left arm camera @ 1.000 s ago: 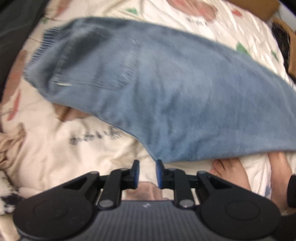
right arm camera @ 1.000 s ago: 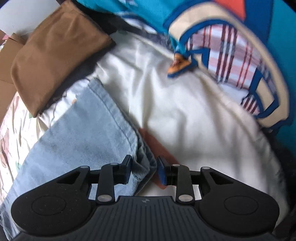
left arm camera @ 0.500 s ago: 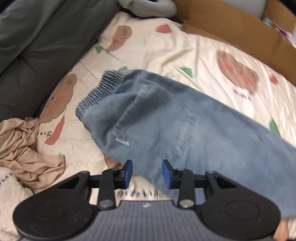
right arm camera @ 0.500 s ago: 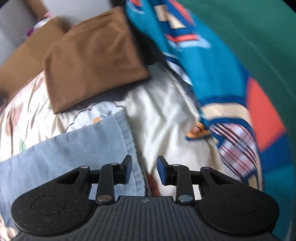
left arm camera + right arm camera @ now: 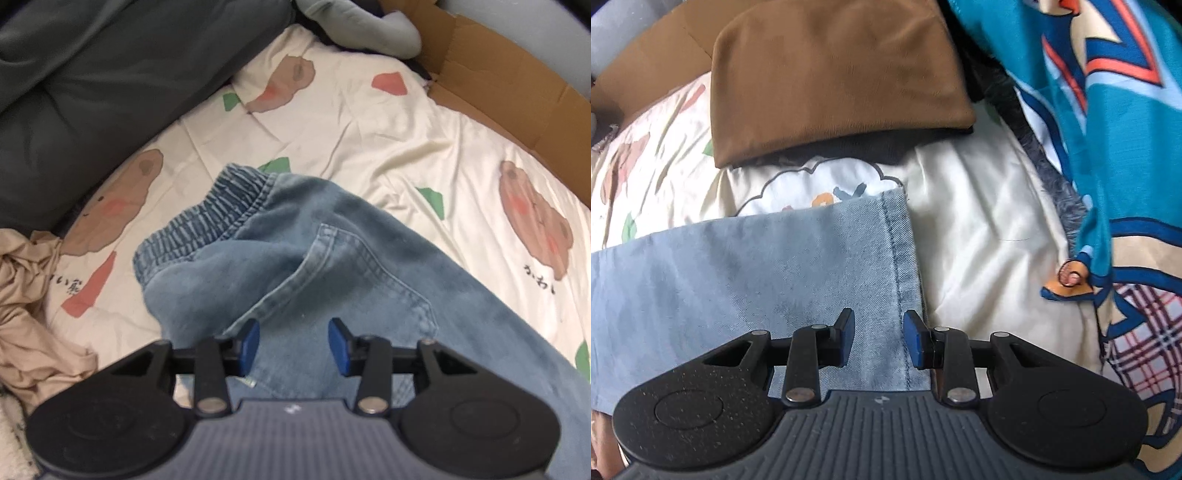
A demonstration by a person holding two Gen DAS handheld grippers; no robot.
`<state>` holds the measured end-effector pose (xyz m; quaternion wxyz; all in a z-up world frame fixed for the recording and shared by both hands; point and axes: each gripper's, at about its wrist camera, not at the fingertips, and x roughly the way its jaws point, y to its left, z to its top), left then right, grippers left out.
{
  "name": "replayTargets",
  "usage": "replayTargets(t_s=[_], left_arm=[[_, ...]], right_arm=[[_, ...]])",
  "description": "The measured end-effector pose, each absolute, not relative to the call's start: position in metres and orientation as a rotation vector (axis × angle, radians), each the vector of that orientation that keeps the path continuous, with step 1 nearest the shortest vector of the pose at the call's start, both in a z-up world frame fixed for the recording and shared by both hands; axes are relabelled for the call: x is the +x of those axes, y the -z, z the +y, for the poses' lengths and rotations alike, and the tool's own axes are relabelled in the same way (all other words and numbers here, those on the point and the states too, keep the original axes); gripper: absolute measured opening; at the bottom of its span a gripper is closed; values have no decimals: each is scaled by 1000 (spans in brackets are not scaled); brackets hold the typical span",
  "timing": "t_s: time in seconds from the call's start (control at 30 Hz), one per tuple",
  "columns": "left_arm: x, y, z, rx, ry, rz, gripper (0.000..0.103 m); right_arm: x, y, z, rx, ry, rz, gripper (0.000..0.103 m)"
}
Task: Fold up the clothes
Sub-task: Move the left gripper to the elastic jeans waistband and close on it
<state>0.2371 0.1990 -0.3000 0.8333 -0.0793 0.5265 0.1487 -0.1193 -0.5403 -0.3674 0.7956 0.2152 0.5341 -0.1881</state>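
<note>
Left wrist view: the jeans [image 5: 332, 266] lie flat on the bed sheet [image 5: 351, 122], with the stretchy waistband [image 5: 207, 218] toward the dark cushion side. The long way of the jeans runs from that waistband off to the right. The left gripper [image 5: 293, 341] hangs just over the seat of the jeans. Its jaws have just been opening and hold nothing. In the right wrist view, the leg hem [image 5: 901, 258] ends near a brown folded cloth [image 5: 831, 74]. The right gripper [image 5: 879, 339] is partly open just above the hem, not pinching it. Each gripper is nearest its own end.
</note>
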Motion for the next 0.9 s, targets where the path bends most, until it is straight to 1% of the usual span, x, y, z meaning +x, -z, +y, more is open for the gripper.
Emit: replayTargets(t_s=[0.4,0.63,0.9], left_arm=[[282,338,218,-207,-401,1138,43],[303,361,228,-217,-424,1201,44],[324,370,234,-240,-450,1261,46]], right_arm=[[-65,386,-541,368,433,1127,34],[-39,399,-546,383,482,1147,33],[-25,411,-551,425,521,1178,31]])
